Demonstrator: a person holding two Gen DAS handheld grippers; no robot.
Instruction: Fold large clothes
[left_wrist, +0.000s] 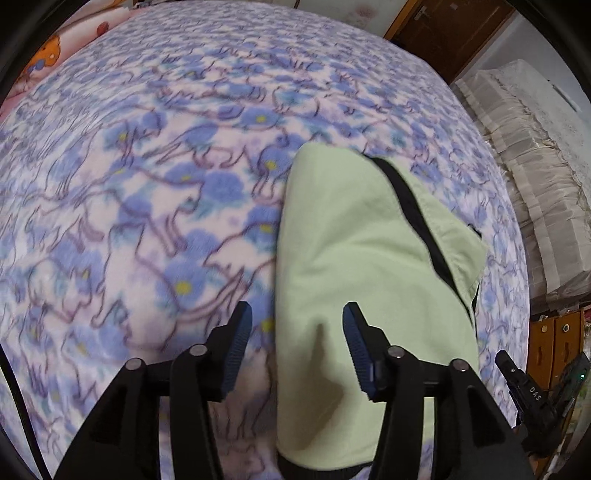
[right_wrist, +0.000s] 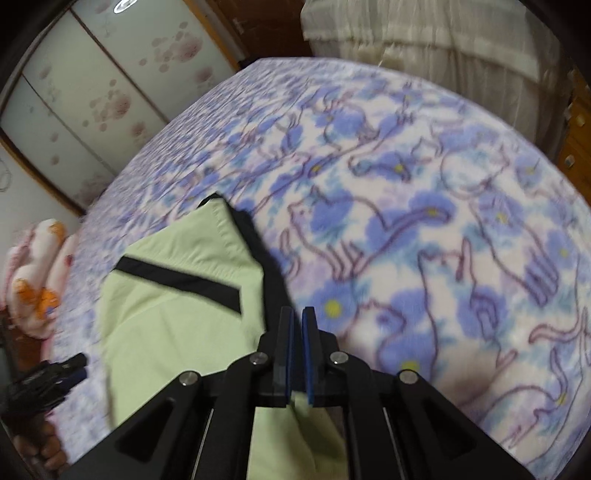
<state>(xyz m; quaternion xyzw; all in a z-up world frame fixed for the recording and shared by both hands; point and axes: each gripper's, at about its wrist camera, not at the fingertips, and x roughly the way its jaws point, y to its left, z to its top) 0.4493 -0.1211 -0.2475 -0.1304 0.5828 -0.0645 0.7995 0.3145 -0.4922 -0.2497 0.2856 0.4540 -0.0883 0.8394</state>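
Observation:
A pale green garment (left_wrist: 354, 236) with a black strip lies folded into a narrow stack on the bed. In the left wrist view my left gripper (left_wrist: 298, 314) hovers over its near left edge with its jaws open. One pad is over the bedspread, the other over the cloth, and nothing is pinched. In the right wrist view the garment (right_wrist: 177, 332) lies to the left, and my right gripper (right_wrist: 297, 314) stands above its right edge. Those jaws are all but closed, only a sliver apart, with no cloth between the pads. Each gripper also shows at the edge of the other's view: the right gripper (left_wrist: 524, 384) and the left gripper (right_wrist: 55, 373).
A blue and lilac flowered bedspread (left_wrist: 147, 221) covers the whole bed. A pink pillow with orange prints (right_wrist: 37, 280) lies at the head. White covered stacks (left_wrist: 535, 184) and wooden drawers (left_wrist: 554, 347) stand beside the bed. A hand (right_wrist: 48, 450) shows at the lower left.

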